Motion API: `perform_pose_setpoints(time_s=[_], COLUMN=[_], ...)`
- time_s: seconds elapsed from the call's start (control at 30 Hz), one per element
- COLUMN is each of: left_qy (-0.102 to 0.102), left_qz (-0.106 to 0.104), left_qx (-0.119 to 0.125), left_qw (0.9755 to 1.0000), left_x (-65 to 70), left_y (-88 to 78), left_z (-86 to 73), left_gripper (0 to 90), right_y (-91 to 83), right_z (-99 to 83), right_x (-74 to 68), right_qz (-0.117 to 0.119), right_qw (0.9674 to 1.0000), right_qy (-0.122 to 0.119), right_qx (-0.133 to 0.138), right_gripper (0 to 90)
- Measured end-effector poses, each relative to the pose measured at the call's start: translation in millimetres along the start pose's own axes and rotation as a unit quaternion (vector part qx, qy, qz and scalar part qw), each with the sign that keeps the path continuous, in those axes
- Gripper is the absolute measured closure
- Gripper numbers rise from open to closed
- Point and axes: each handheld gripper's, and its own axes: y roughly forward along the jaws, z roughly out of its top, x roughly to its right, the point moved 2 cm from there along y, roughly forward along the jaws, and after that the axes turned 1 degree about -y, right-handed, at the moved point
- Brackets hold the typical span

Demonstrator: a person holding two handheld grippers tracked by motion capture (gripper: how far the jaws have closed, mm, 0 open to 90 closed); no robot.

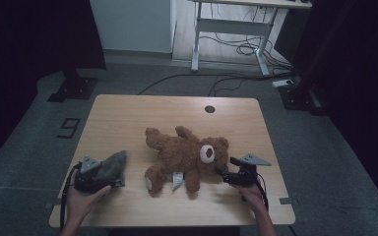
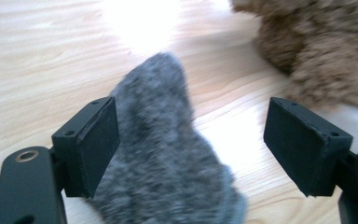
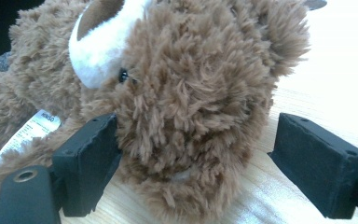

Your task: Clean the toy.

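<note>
Now our left gripper (image 2: 191, 149) stands jaws apart over the grey sock (image 2: 163, 154), at seven o'clock on the table (image 1: 128, 113). Right gripper (image 3: 196, 168), jaws apart, straddles the teddy bear (image 1: 187, 155) head; we should steady the bear before dressing it.

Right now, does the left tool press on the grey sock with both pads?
Apart on one side. In the left gripper view the grey sock lies against one pad, while bare table shows between it and the other pad.
</note>
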Motion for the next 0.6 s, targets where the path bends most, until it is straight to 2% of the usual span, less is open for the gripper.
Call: perform_pose_setpoints(time_s=[0.17,0.33,0.6], left_qy=[0.010,0.034,0.034], left_qz=[-0.033,-0.065,-0.080], left_qx=[0.009,-0.005,-0.013], left_qw=[0.9994,0.9973,0.9961], left_x=[29.2,52.8,65.2], left_y=[9.7,18.7,27.9], left_z=[6.7,10.4,6.2], left_gripper=[17.7,18.0,19.0], right_y=[-2.2,-7.4,-17.2], right_z=[0.4,1.0,0.0], right_x=[-5.9,-10.3,-14.8], right_qz=[0.000,0.001,-0.001], right_qw=[0.9999,0.9997,0.9995], right_qy=[-0.017,-0.023,-0.029], right_qx=[-0.003,0.002,0.008], right_gripper=[14.6,14.6,14.6])
